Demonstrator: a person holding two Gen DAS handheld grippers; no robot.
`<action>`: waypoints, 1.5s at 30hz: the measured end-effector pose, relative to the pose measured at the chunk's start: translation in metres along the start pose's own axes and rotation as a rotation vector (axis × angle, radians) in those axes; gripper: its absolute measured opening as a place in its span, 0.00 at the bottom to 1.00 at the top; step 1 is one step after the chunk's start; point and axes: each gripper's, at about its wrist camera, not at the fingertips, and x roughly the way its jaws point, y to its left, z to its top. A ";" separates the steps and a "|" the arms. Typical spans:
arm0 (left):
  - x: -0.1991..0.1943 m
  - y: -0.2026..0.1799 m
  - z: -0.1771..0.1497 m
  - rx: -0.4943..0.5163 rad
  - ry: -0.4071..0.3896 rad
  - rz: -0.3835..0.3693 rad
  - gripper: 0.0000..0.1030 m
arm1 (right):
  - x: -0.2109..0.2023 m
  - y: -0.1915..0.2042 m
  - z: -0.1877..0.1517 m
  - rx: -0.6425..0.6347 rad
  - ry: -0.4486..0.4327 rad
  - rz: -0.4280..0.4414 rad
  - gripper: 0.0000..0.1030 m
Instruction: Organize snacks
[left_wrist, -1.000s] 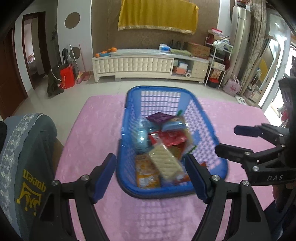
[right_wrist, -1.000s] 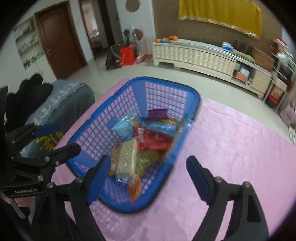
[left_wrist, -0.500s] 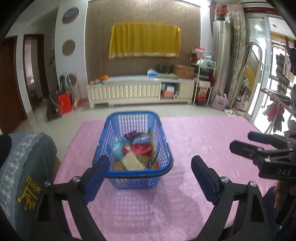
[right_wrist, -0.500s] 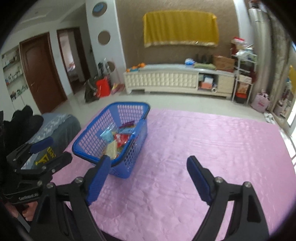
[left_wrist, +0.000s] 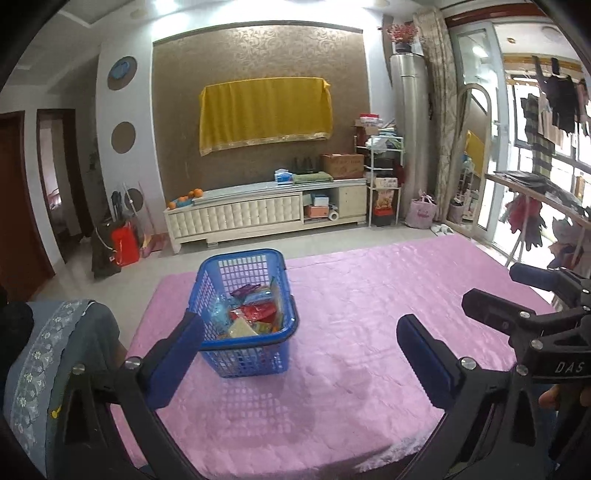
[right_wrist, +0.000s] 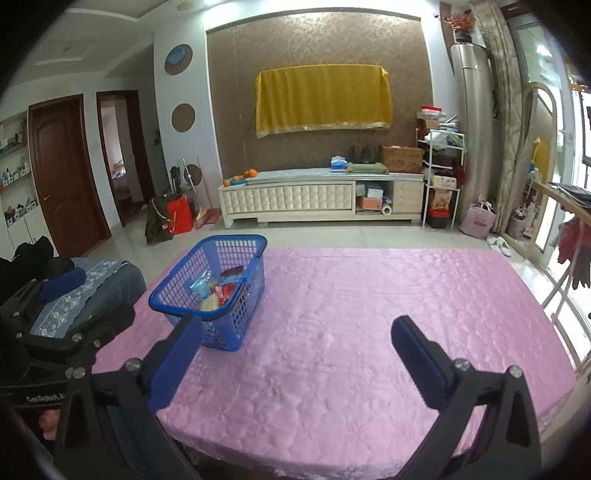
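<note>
A blue plastic basket (left_wrist: 207, 280) stands on the left part of a table with a pink cloth (left_wrist: 369, 317). It holds several snack packets (left_wrist: 255, 314), red, blue, purple and pale yellow. It also shows in the right wrist view (right_wrist: 240, 295). My left gripper (left_wrist: 299, 354) is open and empty, held back near the table's front edge, just in front of the basket. My right gripper (right_wrist: 291, 354) is open and empty, to the right of the basket, over the bare cloth. Each gripper shows at the edge of the other's view.
A chair with a grey embroidered cover (left_wrist: 55, 354) stands at the table's left side. Beyond the table are a tiled floor and a white TV cabinet (left_wrist: 266, 214). A drying rack with clothes (left_wrist: 535, 206) stands on the right.
Both grippers have pulled back and up from just above the basket. The basket now looks small and far, standing on the cloth. Both stay open.
</note>
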 end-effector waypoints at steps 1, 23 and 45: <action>-0.002 -0.003 -0.002 0.003 0.003 0.002 1.00 | -0.003 -0.002 -0.002 0.012 0.001 -0.001 1.00; -0.019 -0.024 -0.006 0.001 -0.022 -0.021 1.00 | -0.034 -0.014 -0.024 0.079 -0.034 -0.021 1.00; -0.022 -0.023 -0.010 -0.016 -0.019 -0.019 1.00 | -0.034 -0.009 -0.027 0.094 -0.012 -0.010 1.00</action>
